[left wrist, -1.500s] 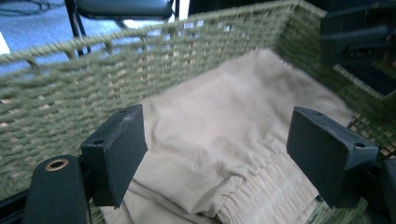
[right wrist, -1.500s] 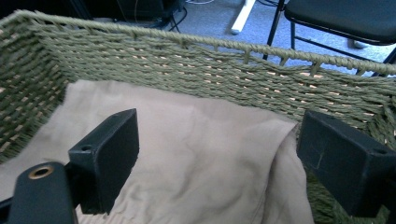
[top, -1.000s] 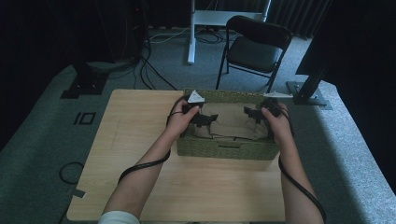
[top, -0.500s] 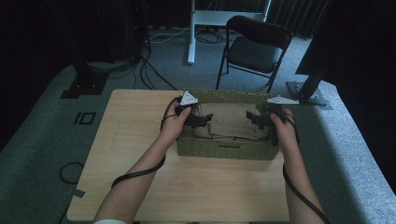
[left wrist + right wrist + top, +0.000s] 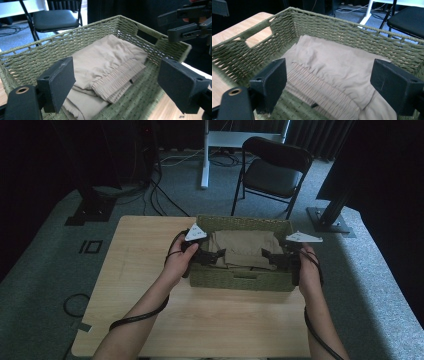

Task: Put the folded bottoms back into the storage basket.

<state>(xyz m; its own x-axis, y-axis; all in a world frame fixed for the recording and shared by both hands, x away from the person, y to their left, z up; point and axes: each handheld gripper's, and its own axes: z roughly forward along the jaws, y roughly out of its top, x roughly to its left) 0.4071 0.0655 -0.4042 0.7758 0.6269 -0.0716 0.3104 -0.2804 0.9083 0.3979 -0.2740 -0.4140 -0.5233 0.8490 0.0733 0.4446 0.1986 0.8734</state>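
On a light wooden table (image 5: 150, 270) seen from the high view, a green woven basket (image 5: 240, 281) sits near the far edge with a folded beige garment (image 5: 245, 247) inside it. The left gripper (image 5: 212, 257) reaches in over the basket's left end and the right gripper (image 5: 267, 258) over its right end, so the garment lies between the two, just beyond their tips. Each is held by a hand: the left hand (image 5: 179, 262) outside the left wall, the right hand (image 5: 307, 267) outside the right wall. A black folding chair (image 5: 272, 172) stands on the carpet beyond the table.

From the left gripper view, the left gripper (image 5: 117, 82) has its jaws spread wide with nothing between them, poised above the basket (image 5: 37, 55). The garment (image 5: 105, 67) lies below and ahead of them, its pleated waistband facing the camera; whether the jaws touch the cloth cannot be told. The right gripper (image 5: 172, 26) shows at the far rim, its jaws parted by a narrow gap.

From the right gripper view, the right gripper (image 5: 328, 82) is likewise wide apart and holds nothing, its jaws hanging over the garment (image 5: 337, 67), which covers the floor of the basket (image 5: 317, 25). A cut-out handle in the left wall shows the table (image 5: 239, 27) beyond.
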